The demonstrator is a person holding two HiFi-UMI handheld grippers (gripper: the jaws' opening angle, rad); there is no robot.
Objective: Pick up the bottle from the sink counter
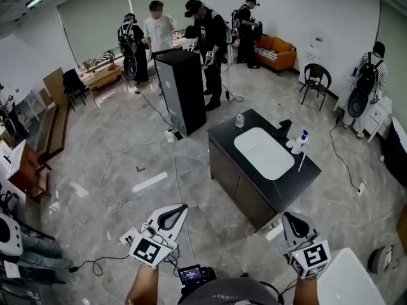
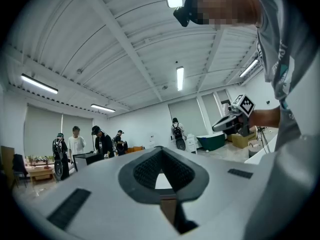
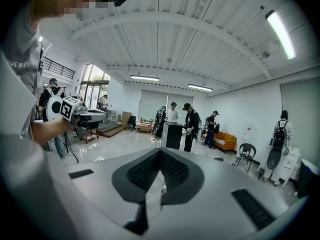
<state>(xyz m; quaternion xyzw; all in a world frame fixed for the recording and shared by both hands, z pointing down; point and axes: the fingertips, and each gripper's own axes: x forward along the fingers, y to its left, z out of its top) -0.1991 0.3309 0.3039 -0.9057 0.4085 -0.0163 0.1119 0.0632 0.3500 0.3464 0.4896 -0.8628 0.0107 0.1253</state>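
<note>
Distance separates us from the sink counter, a dark cabinet with a white basin set in its top, standing ahead of us and a little to the right on the grey floor. The bottle, white with a blue cap, stands upright on the counter's far right edge, just right of the basin and beside a black tap. A small white pot sits at the far left corner.

We hold both tools low and near us, well apart from the counter. The left gripper has its jaws pressed together with nothing between them, as the left gripper view confirms. The right gripper likewise has its pads meeting at the tip and holds nothing.

Farther off, left of the counter, a tall black box stands among several people, and an orange sofa lines the far wall.
</note>
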